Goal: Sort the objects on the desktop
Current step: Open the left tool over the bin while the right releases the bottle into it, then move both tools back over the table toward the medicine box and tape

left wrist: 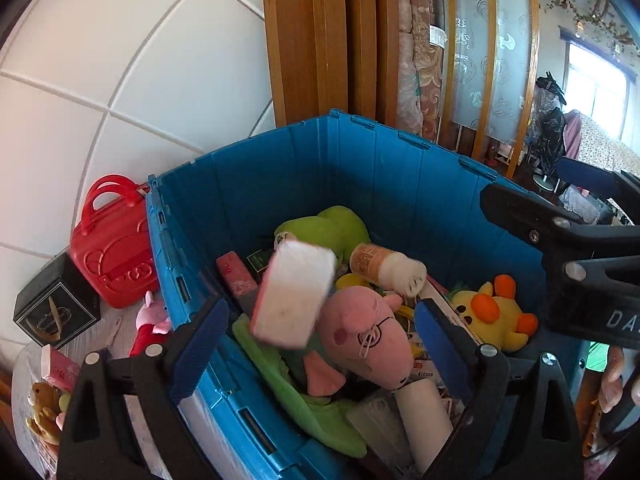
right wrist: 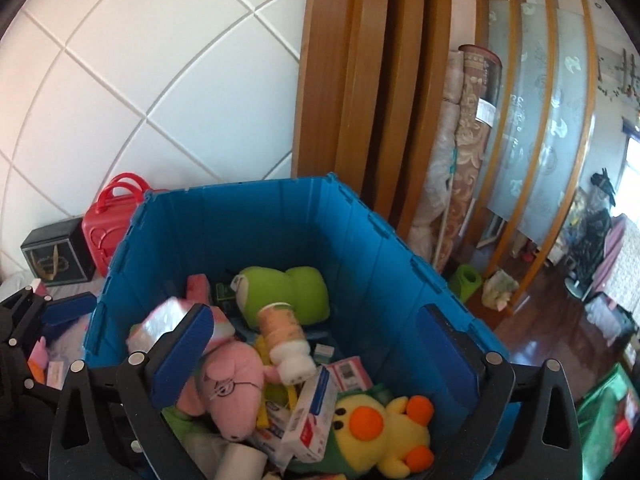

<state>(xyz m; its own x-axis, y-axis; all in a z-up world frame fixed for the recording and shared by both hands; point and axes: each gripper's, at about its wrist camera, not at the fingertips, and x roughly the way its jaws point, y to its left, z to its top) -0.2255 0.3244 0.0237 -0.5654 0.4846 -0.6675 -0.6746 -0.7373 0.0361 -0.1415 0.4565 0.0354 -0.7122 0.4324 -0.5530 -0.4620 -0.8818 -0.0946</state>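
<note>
A deep blue crate (left wrist: 280, 168) (right wrist: 240, 216) holds a pink pig plush (left wrist: 368, 340) (right wrist: 228, 392), a yellow duck plush (left wrist: 496, 316) (right wrist: 380, 436), a green plush (left wrist: 328, 228) (right wrist: 288, 292) and several boxes. My left gripper (left wrist: 320, 344) is open over the crate's near rim. A blurred white and pink packet (left wrist: 294, 294) (right wrist: 168, 326) hangs loose between its pads, touching neither. My right gripper (right wrist: 316, 350) is open above the toys. An orange bottle with a white cap (right wrist: 282, 340) (left wrist: 386, 266) lies tilted, cap down, free of the pads.
Left of the crate, a red toy case (left wrist: 112, 244) (right wrist: 108, 224), a black box (left wrist: 56, 308), a small pig figure (left wrist: 152, 320) and a bear toy (left wrist: 44, 412) sit on a table. Wooden door frames and rolled carpets (right wrist: 460, 160) stand behind. A person's fingers (left wrist: 612, 376) show at the right.
</note>
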